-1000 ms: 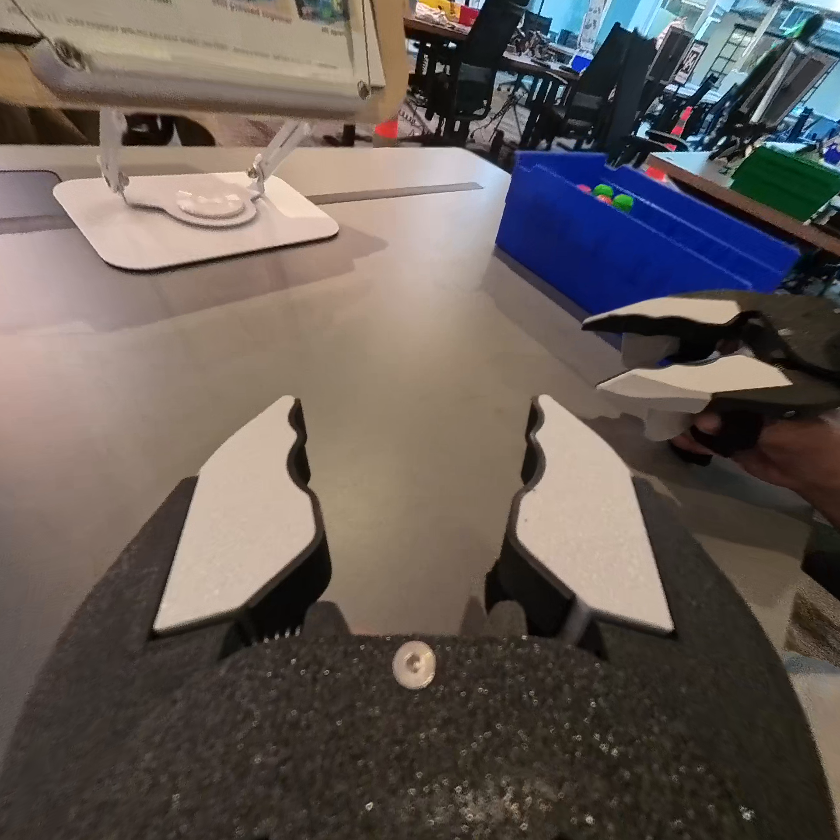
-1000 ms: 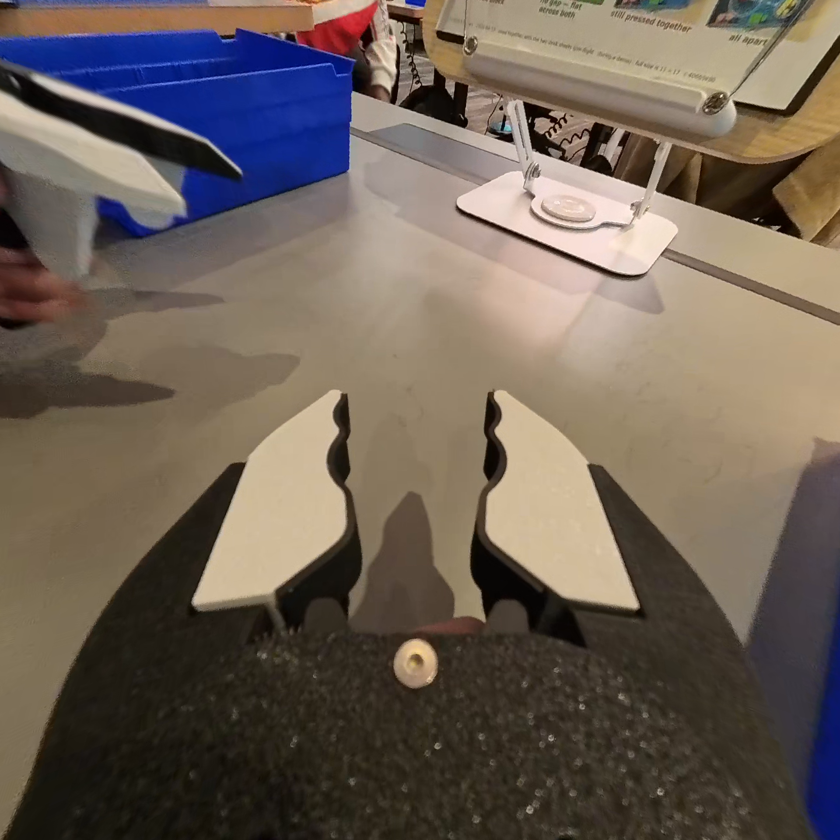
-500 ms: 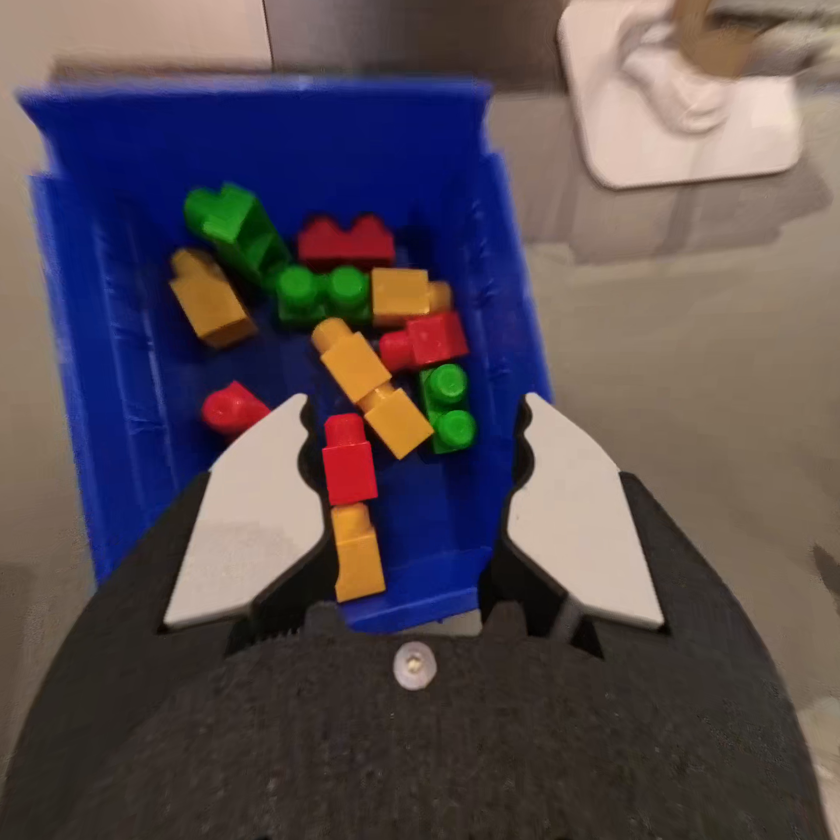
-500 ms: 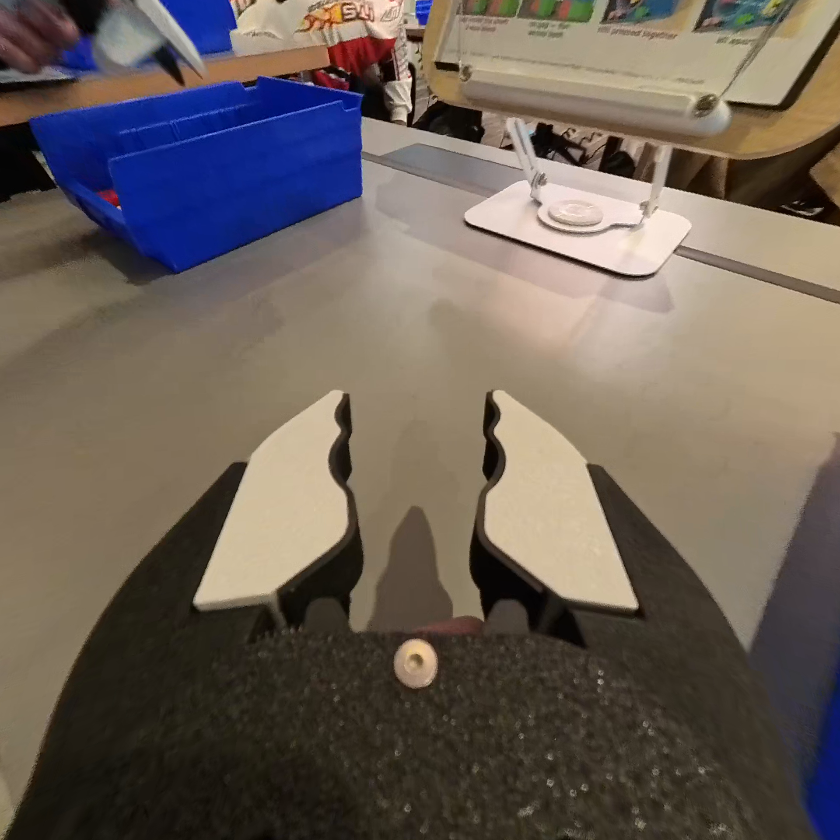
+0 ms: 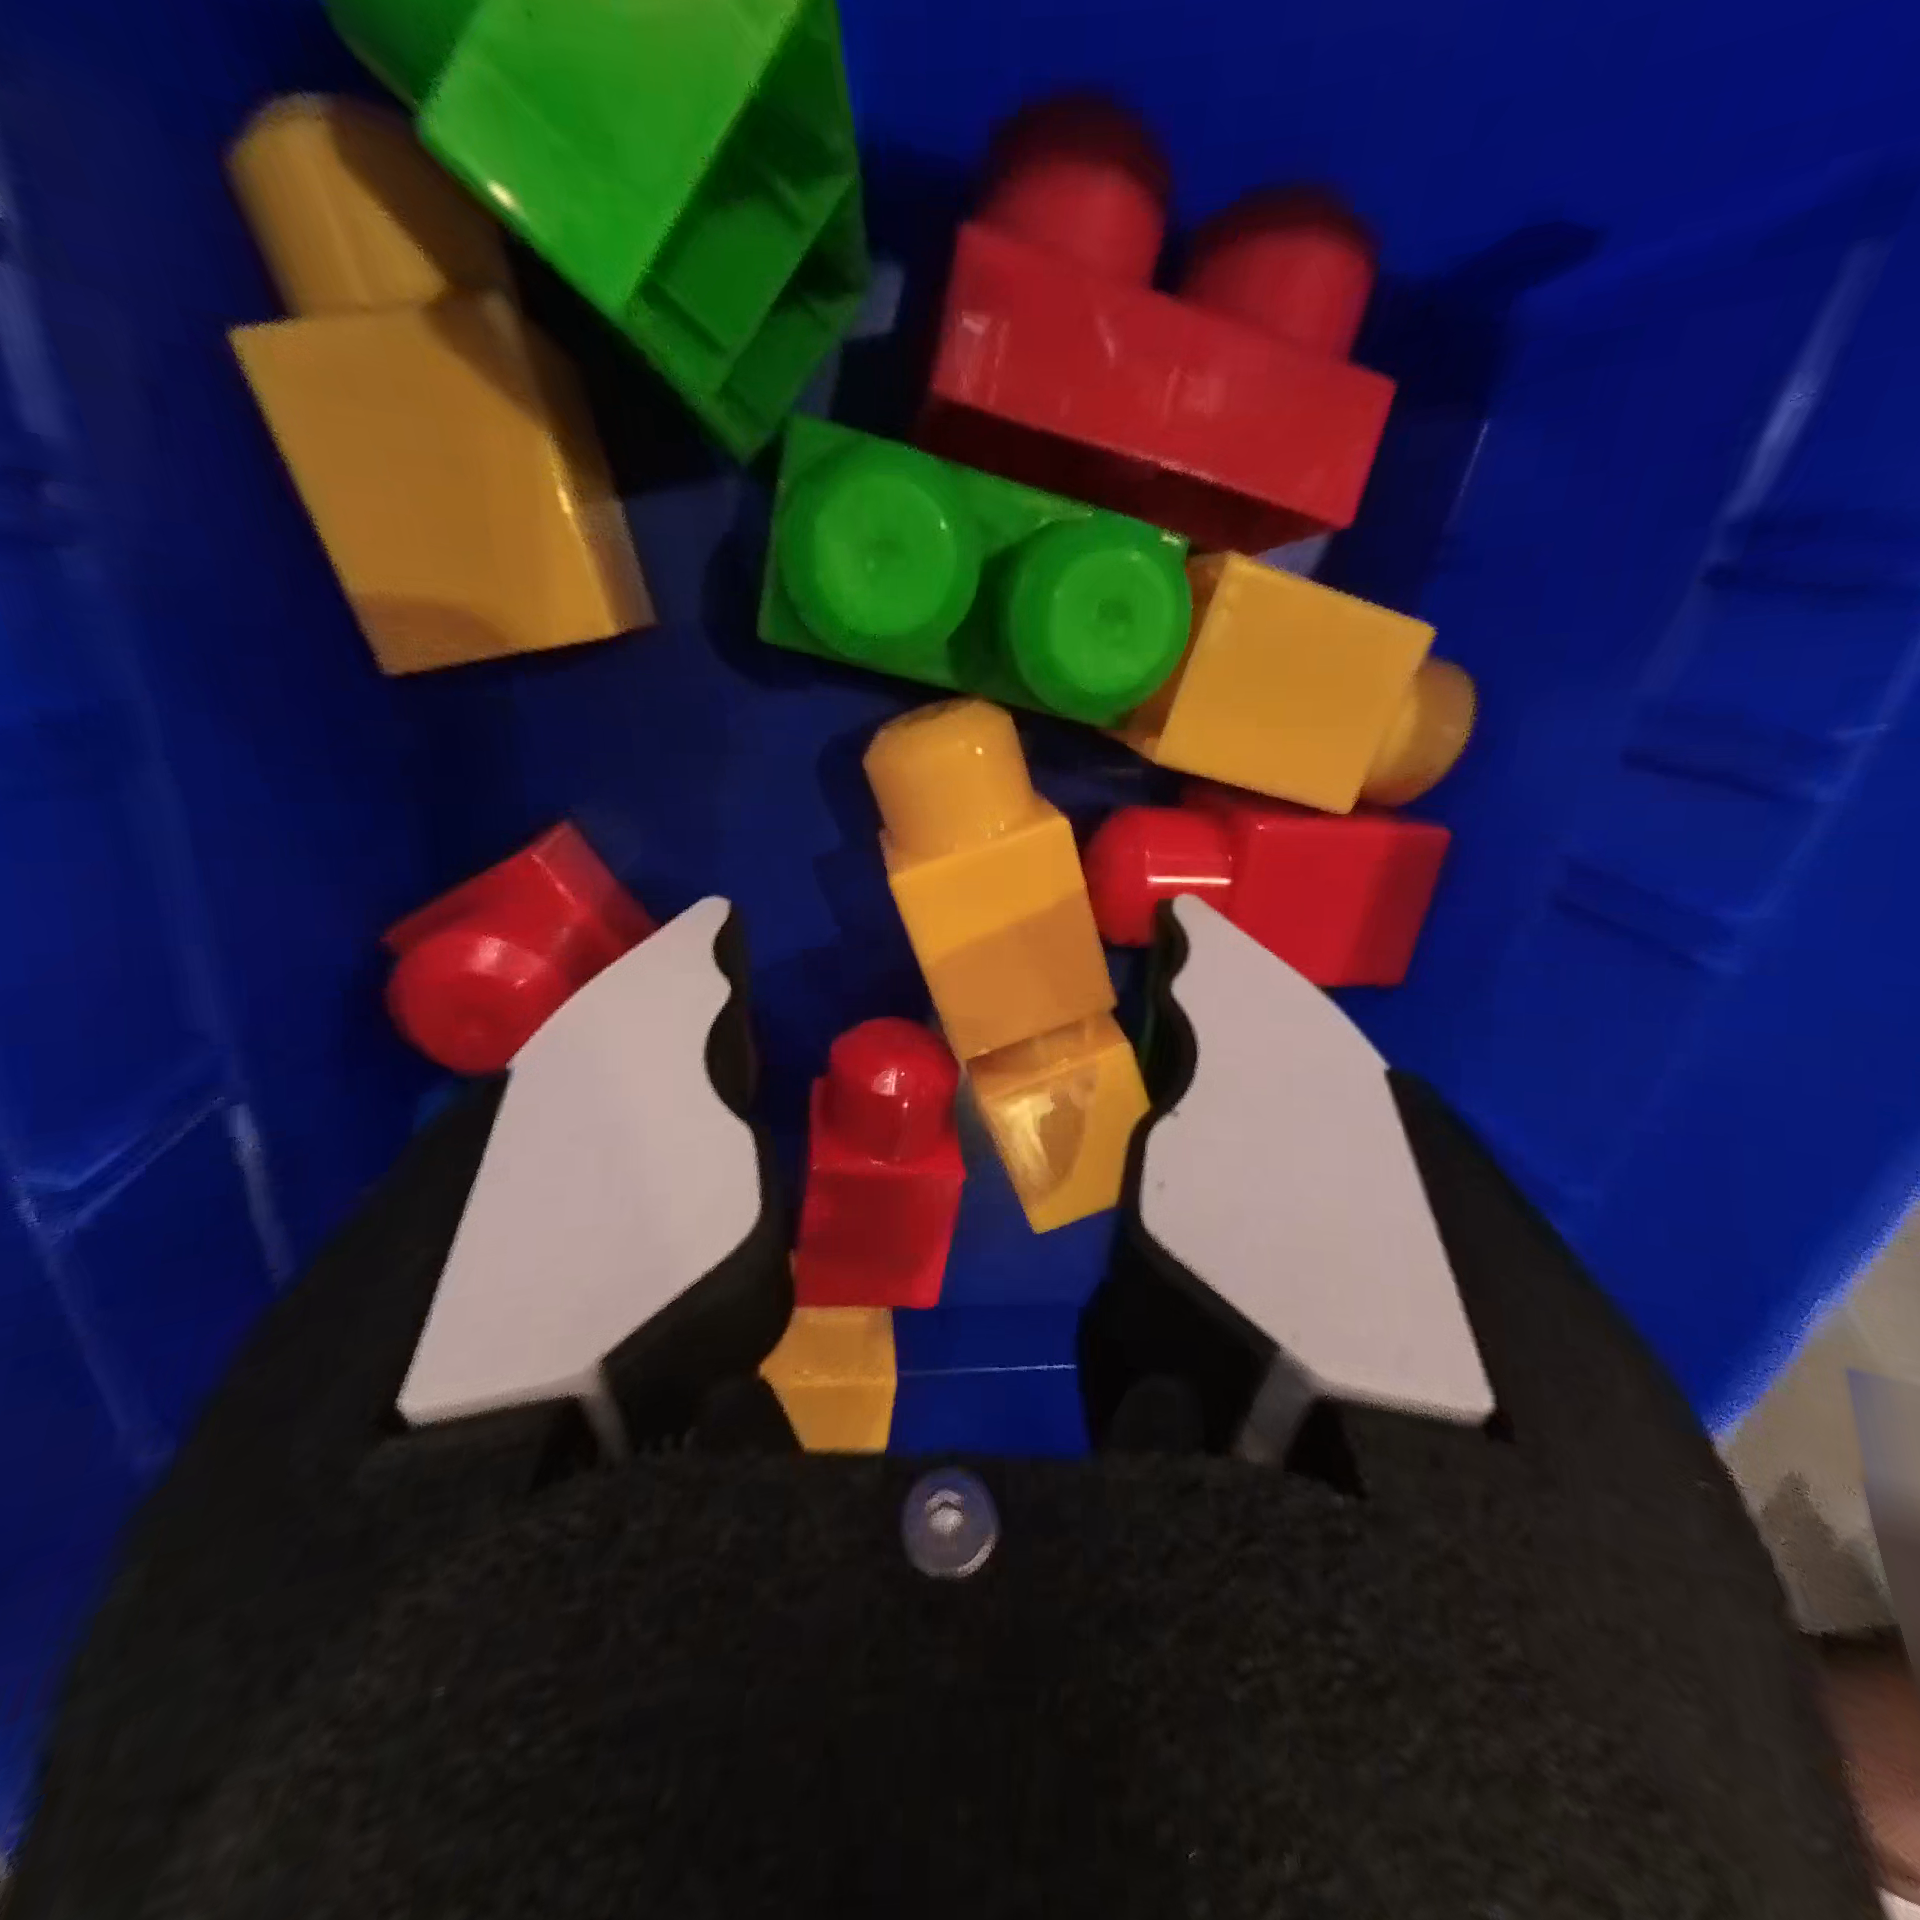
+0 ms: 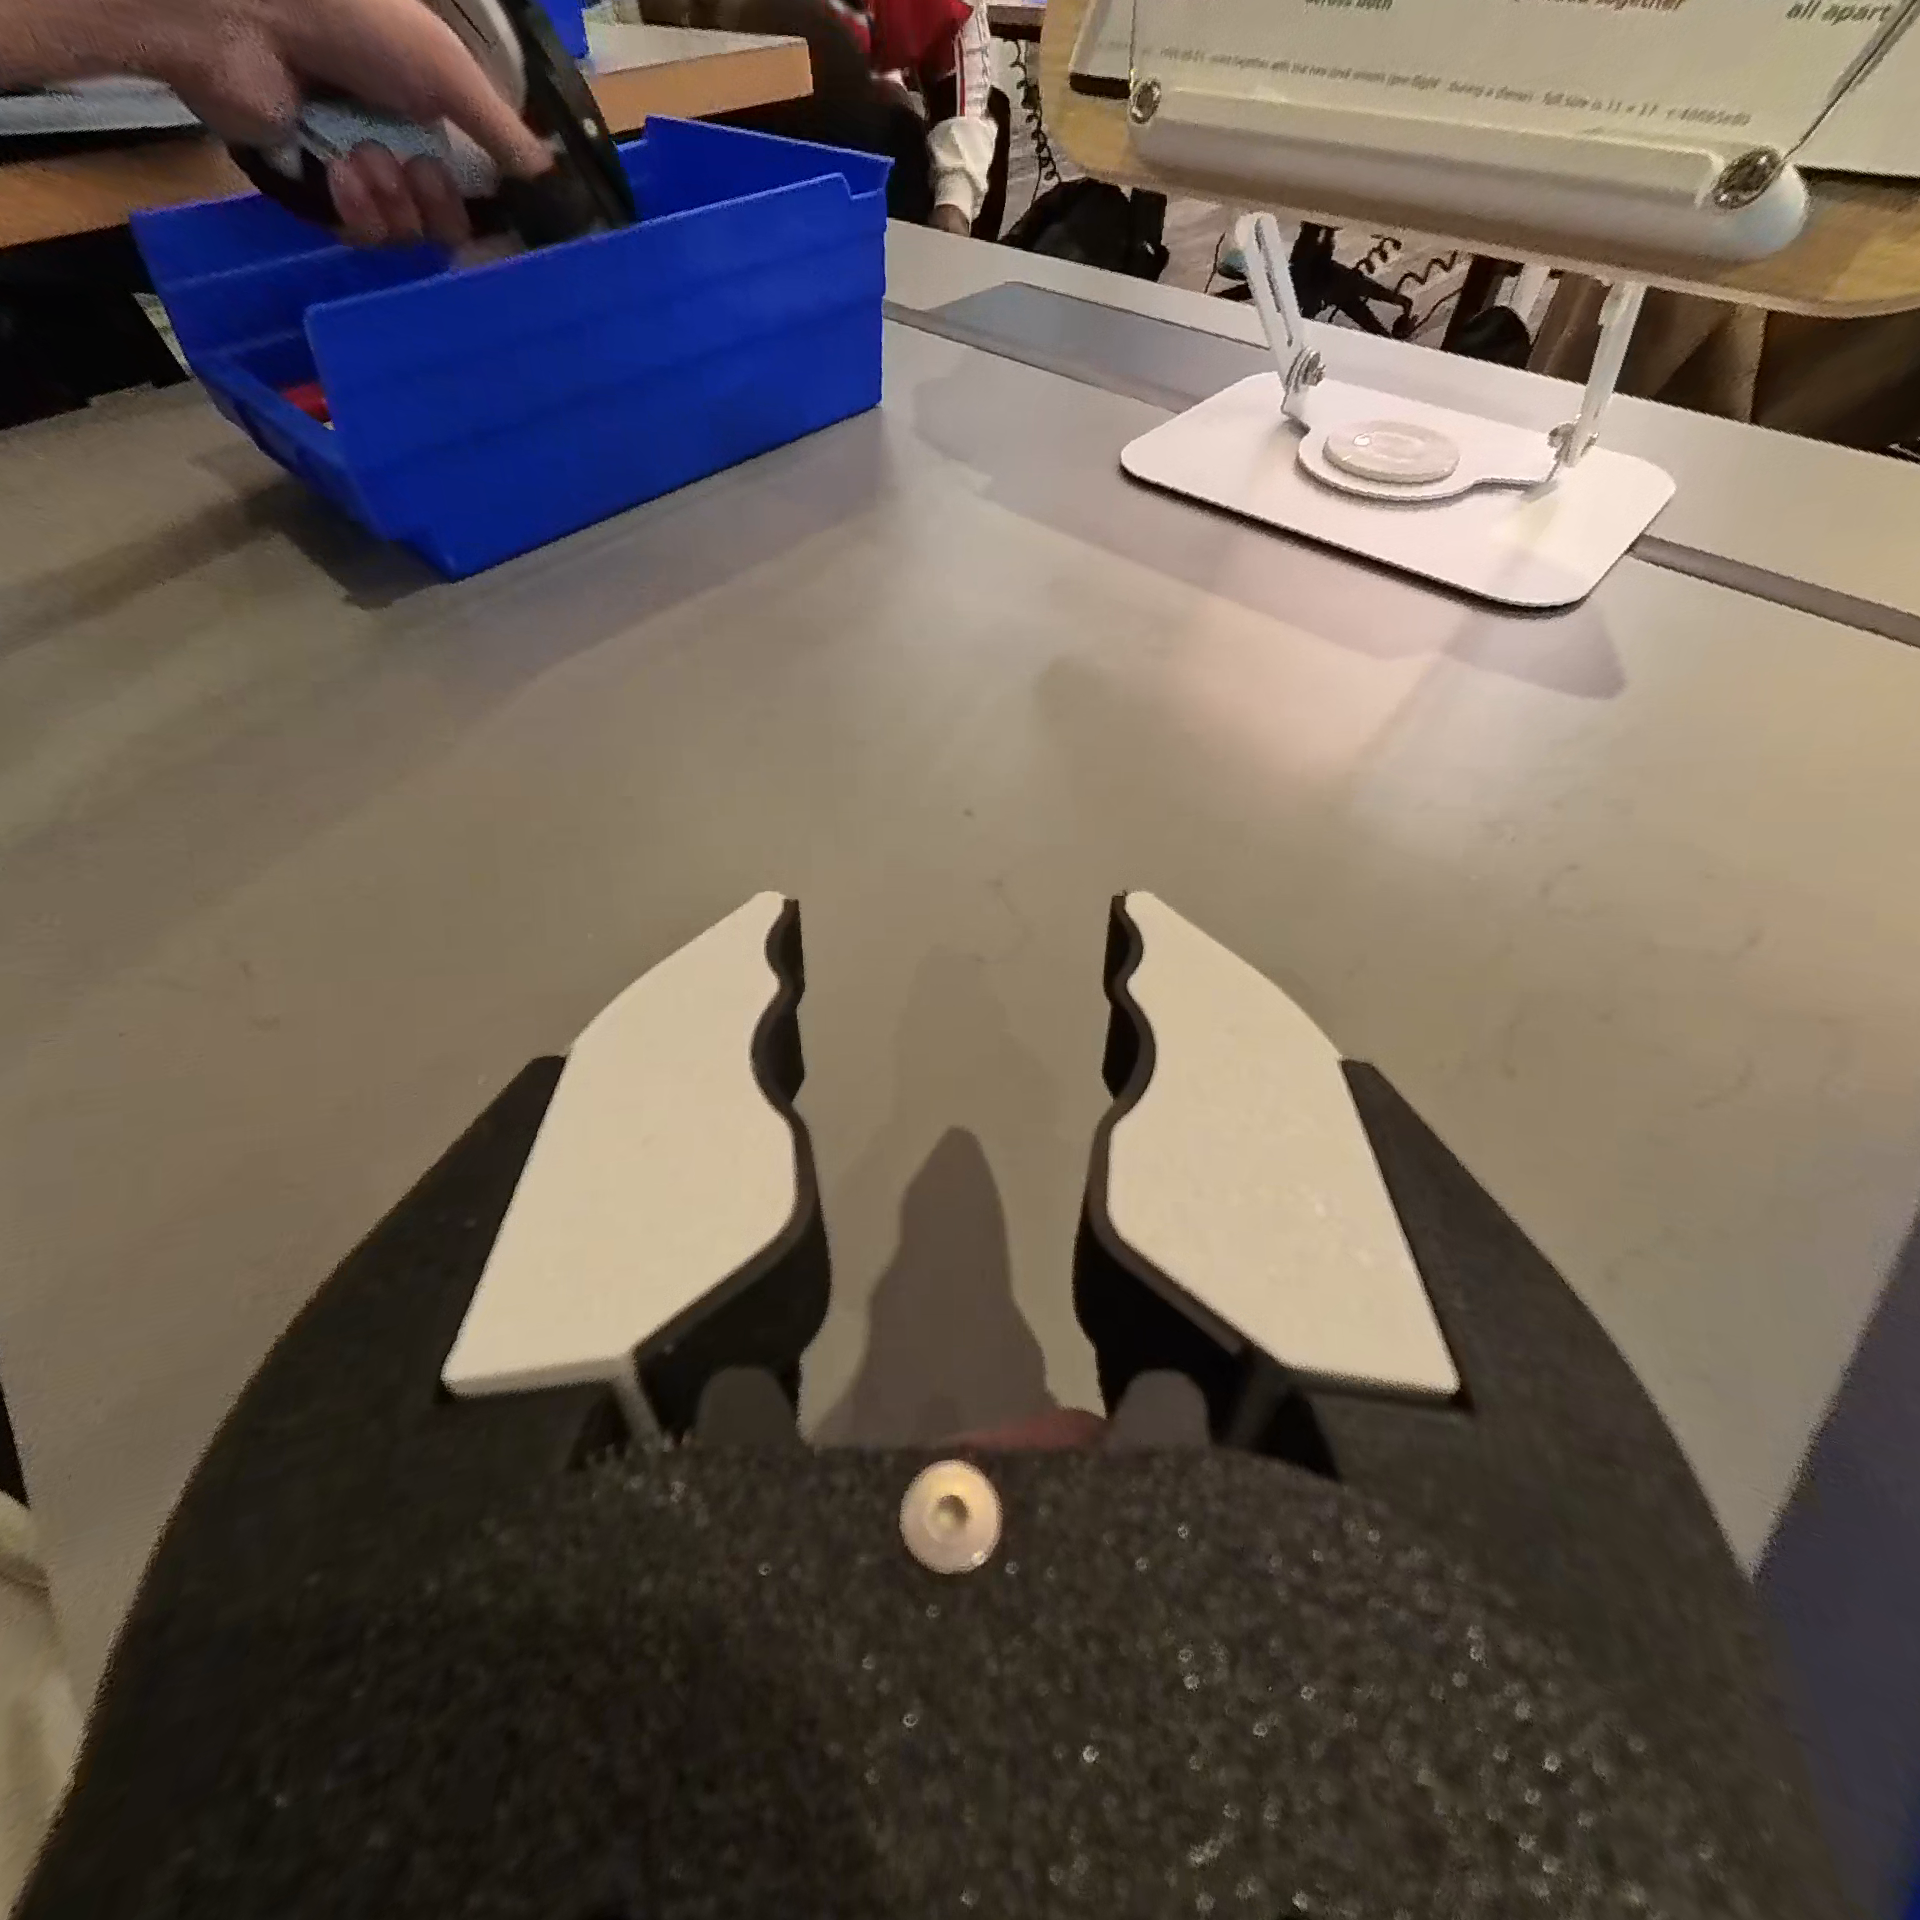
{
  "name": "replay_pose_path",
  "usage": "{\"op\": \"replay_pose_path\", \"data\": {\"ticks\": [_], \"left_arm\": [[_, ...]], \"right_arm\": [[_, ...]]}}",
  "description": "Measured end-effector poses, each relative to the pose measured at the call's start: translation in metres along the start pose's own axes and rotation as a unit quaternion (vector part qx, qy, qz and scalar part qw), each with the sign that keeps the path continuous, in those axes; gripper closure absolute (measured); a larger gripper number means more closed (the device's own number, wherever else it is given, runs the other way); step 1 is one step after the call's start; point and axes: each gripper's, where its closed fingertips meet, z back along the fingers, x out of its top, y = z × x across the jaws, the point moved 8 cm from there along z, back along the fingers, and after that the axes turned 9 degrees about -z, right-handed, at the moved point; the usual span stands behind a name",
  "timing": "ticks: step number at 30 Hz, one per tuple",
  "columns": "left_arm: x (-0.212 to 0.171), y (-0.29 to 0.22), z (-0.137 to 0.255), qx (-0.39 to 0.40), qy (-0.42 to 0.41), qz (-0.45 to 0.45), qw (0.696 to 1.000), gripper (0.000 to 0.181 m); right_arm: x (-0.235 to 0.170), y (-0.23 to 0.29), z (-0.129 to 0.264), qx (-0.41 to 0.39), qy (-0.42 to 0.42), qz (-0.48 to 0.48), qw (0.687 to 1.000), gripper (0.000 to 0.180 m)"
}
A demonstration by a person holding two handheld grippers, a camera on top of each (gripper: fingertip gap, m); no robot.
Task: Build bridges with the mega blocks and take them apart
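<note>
In the left wrist view my left gripper (image 5: 945,914) is open and points down into the blue bin (image 5: 1683,727), low over several loose mega blocks. Between its fingers lie a yellow single-stud block (image 5: 987,894), a second yellow block (image 5: 1060,1132) and a small red block (image 5: 883,1164) on a yellow one (image 5: 831,1371). Farther in lie a green two-stud block (image 5: 966,582), a red two-stud block (image 5: 1153,364) and others. In the right wrist view my right gripper (image 6: 956,904) is open and empty above the grey table (image 6: 727,748). The left gripper (image 6: 540,156), held by a hand, dips into the bin (image 6: 582,364).
A white stand (image 6: 1392,478) holding a tilted board (image 6: 1455,114) sits at the table's far right in the right wrist view. Chairs and a person in a red and white sleeve (image 6: 956,135) are behind the table. A dark blue edge (image 6: 1860,1475) shows at the right.
My left gripper has swung from over the table to above the bin, then dropped close to the blocks. My right gripper has stayed open and moved only a little.
</note>
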Motion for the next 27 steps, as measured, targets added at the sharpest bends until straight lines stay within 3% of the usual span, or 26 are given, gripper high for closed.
{"op": "replay_pose_path", "data": {"ticks": [2,3,11,15,19,22,24,27], "left_arm": [[0.003,0.002,-0.001,-0.003,-0.014,0.013,1.000,0.116],[0.003,0.004,-0.002,-0.010,-0.014,0.016,1.000,0.142],[-0.004,0.006,0.005,0.005,0.008,-0.038,0.999,0.145],[0.000,-0.011,0.047,0.006,-0.031,-0.124,0.992,0.145],[-0.010,-0.064,0.124,-0.003,-0.114,-0.247,0.962,0.145],[-0.033,-0.125,0.156,-0.034,-0.146,-0.334,0.930,0.145],[-0.050,-0.168,0.155,-0.047,-0.140,-0.393,0.908,0.145],[-0.071,-0.219,0.120,-0.047,-0.090,-0.467,0.878,0.145]], "right_arm": [[0.000,0.000,0.001,0.000,0.000,0.001,1.000,0.125],[0.000,0.001,0.001,0.000,0.001,0.001,1.000,0.125],[-0.002,0.004,0.000,0.003,0.012,0.006,1.000,0.126],[0.000,0.003,0.006,-0.002,0.000,0.005,1.000,0.128],[0.006,-0.001,0.011,-0.011,-0.012,0.004,1.000,0.128],[0.010,-0.002,0.015,-0.014,-0.024,0.003,1.000,0.128],[0.011,-0.001,0.014,-0.015,-0.023,0.004,1.000,0.128],[0.009,0.002,0.013,-0.014,-0.017,0.010,1.000,0.128]]}}
